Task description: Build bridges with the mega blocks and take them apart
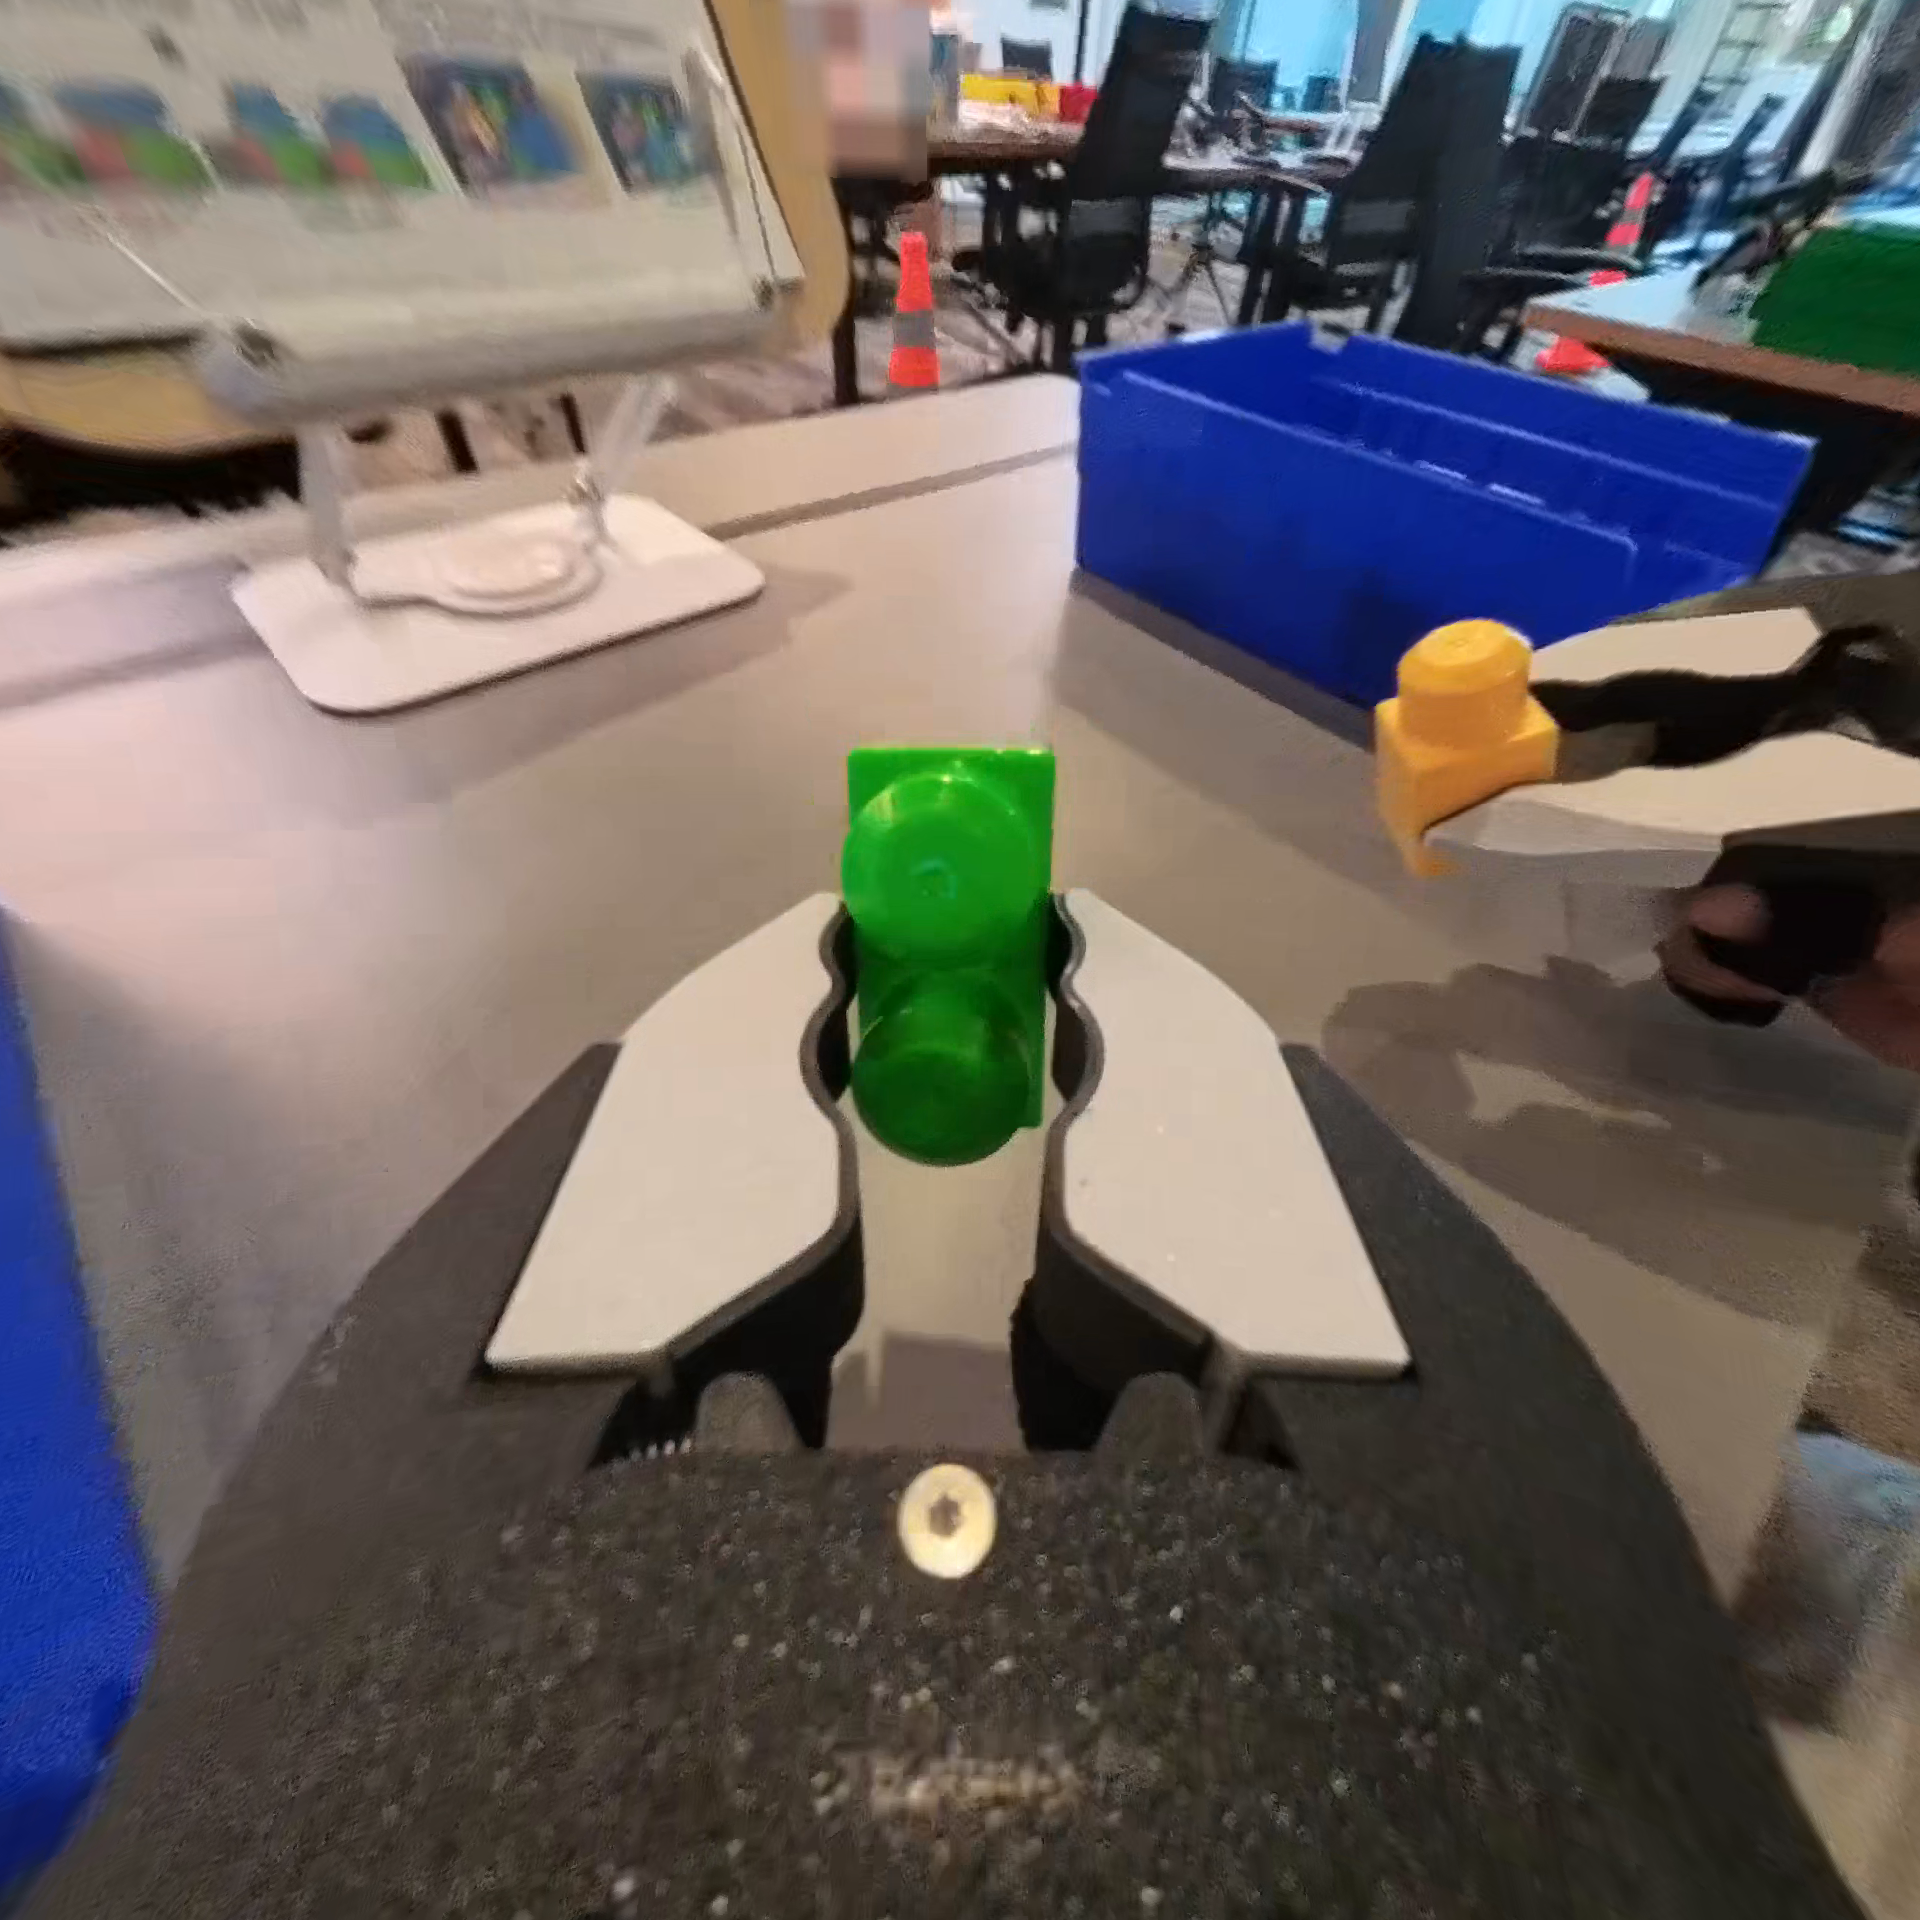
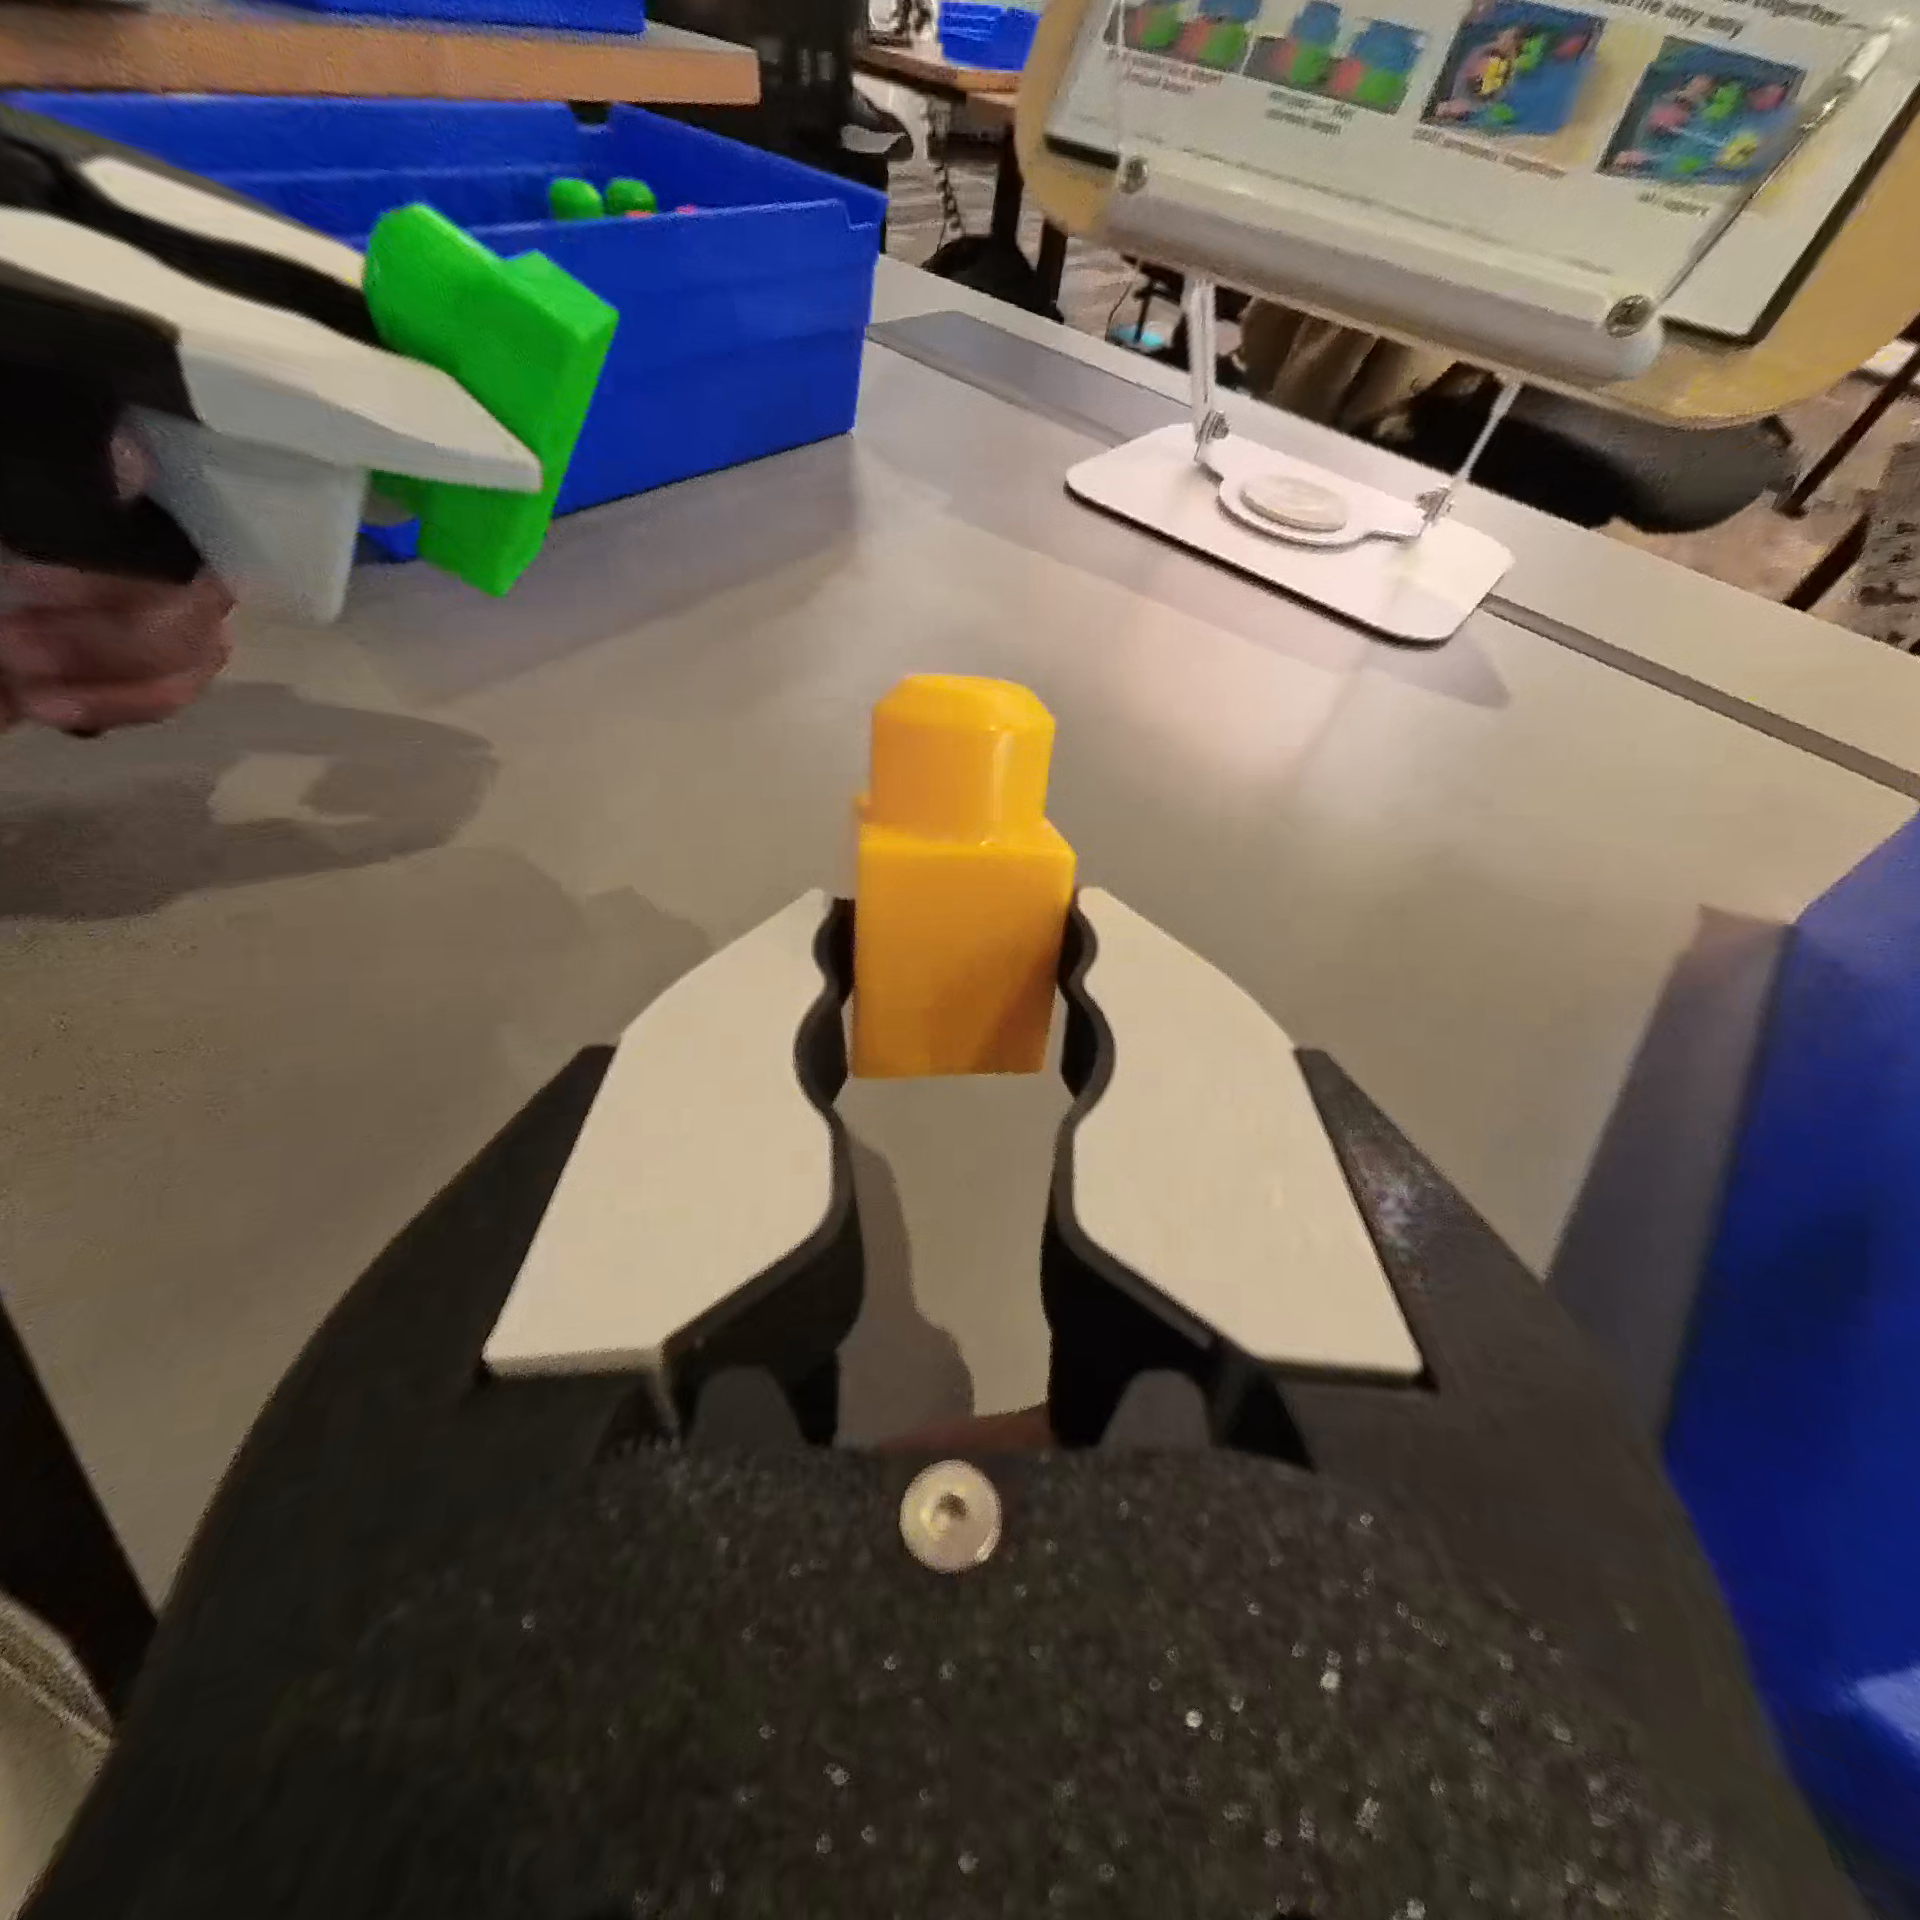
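Two mega blocks are in hand, one per claw. The left claw is clamped on a green two-stud block, its studs turned toward the camera, held clear above the grey table. The right claw is clamped on an orange single-stud block, stud up, also off the table. The two blocks are well apart. Two blue bins stand on the table, one at each side: the left-hand bin holds more blocks (green studs show over its rim; the count is hidden), and the right-hand bin shows only its ribbed inside. Between them at the far edge a white stand carries an instruction sheet with pictures of block builds. Orange traffic cones and black office chairs stand beyond the table.
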A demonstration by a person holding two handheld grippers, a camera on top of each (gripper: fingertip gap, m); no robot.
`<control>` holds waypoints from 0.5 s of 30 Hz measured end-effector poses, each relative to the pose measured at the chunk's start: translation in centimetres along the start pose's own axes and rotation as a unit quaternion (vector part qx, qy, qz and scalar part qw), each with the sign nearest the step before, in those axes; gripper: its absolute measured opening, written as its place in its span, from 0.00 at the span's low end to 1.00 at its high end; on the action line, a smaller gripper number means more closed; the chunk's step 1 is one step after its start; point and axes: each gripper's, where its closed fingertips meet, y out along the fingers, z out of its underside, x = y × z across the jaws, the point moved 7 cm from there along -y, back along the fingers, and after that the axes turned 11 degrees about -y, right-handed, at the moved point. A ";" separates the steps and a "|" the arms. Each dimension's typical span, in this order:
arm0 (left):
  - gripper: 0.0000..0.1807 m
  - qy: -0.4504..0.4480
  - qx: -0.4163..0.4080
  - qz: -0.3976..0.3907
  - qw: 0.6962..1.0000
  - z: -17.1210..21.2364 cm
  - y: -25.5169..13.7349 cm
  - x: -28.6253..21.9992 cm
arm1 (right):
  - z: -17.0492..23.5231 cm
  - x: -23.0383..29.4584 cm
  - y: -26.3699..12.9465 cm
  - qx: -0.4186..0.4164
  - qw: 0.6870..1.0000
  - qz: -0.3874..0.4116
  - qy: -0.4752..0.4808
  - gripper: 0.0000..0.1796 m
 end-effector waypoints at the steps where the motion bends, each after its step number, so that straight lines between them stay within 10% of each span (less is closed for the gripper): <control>1: 0.19 -0.001 0.006 0.005 1.000 0.1 -0.1 0.1 | 0.1 0.3 -0.1 0.001 1.000 0.001 -0.004 0.21; 10: 0.19 0.016 0.022 0.048 0.998 2.0 0.4 0.4 | -0.5 -0.5 -0.3 0.016 1.000 0.002 -0.021 0.21; 15: 0.19 0.026 0.033 0.073 0.996 2.3 0.6 -0.3 | -4.0 -15.2 -5.7 0.066 0.990 0.121 0.034 0.21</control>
